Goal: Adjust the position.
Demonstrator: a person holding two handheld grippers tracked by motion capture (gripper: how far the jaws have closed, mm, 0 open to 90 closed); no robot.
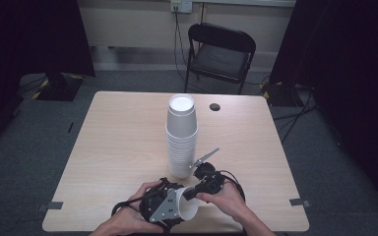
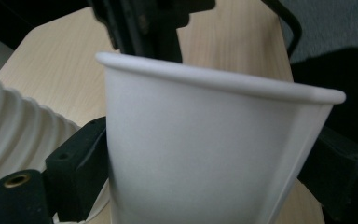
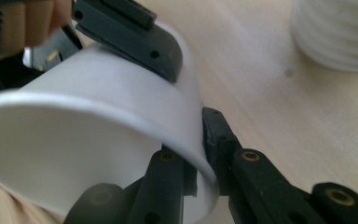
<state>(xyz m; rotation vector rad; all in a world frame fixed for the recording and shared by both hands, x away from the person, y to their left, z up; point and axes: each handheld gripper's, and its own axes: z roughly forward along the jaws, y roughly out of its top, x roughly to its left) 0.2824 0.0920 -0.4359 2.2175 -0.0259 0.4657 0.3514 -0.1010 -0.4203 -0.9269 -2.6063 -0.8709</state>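
- Right gripper [image 3: 200,154] up close: its jaws pinch the rim wall of the white paper cup [image 3: 88,121], one inside, one outside.
- Left gripper [image 1: 163,206] clamps the cup's body from both sides.
- Risk: two grips pulling apart could crush or tear the thin rim.
- Cup lies tilted, long axis roughly level, mouth toward the right gripper, near the cup stack [image 1: 181,137].

No lettering, label, brand mark or number can be read in any of the views. The white paper cup [image 2: 205,154] is plain, the stack of cups [image 1: 181,137] beside it is plain too, and the wall socket [image 1: 181,5] beyond the stack is too small to make out.
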